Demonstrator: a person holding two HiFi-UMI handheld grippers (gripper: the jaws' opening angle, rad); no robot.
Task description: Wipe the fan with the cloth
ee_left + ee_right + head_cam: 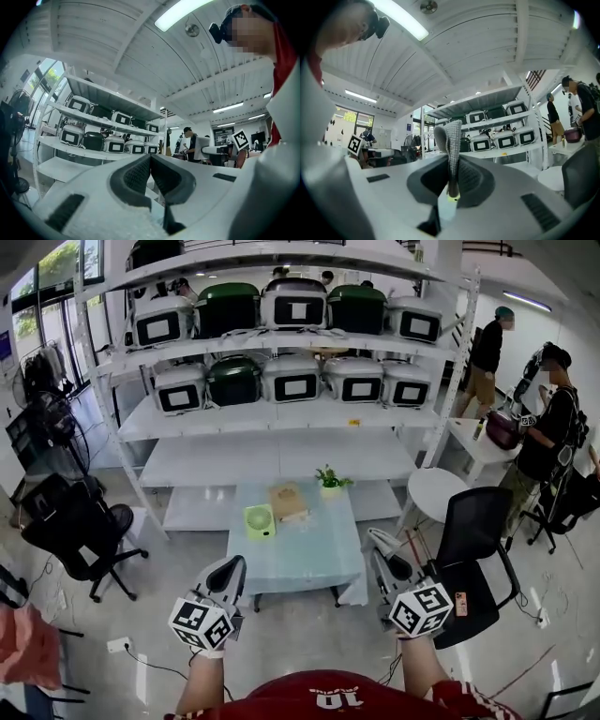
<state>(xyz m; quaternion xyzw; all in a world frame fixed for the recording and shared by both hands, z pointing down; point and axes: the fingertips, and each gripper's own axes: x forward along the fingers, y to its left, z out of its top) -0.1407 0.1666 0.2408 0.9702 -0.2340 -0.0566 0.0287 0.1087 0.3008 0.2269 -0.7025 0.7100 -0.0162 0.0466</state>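
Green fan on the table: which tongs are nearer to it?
Left. The left tongs hang just short of the fan, slightly to its left; the right tongs, shut on the cloth, are farther off to its right.

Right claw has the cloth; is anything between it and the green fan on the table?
Nothing visible blocks it. The right claw grips the cloth. The fan stands near the table's left edge, its near side open; the brown box lies close on its right.

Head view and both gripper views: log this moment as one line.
left gripper: shut, empty | right gripper: shut on cloth | fan: on table, untouched | wiping: not yet begun
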